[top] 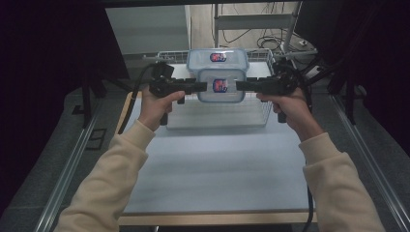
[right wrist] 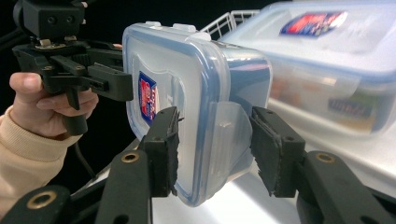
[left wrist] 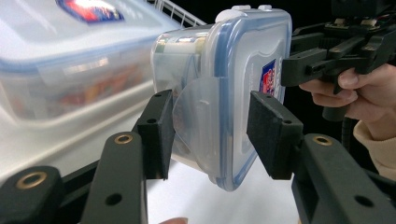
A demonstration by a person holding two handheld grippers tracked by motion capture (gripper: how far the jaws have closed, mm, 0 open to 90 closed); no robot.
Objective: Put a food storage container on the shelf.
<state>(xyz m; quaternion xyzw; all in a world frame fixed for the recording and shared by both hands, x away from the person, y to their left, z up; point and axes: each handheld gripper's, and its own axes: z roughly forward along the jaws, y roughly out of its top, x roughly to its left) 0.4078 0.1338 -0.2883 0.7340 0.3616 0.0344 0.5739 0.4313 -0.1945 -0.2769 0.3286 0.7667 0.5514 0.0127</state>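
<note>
Two claws lift a small clear plastic box with a blue-rimmed lid [top: 221, 85] above the table [top: 212, 164]: the left claw [top: 199, 87] and right claw [top: 241, 85] each apparently clamp a side latch, before a larger lidded box [top: 217, 59] in a wire basket [top: 263, 108].

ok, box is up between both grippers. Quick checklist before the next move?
1. Left gripper clamped on small container: ok.
2. Right gripper clamped on the opposite end: ok.
3. Small container upright: not ok, lid faces the person.
4. Side flap latched: cannot tell.
5. Apart from large container: ok.
6. Lifted clear of wire basket: ok.
</note>
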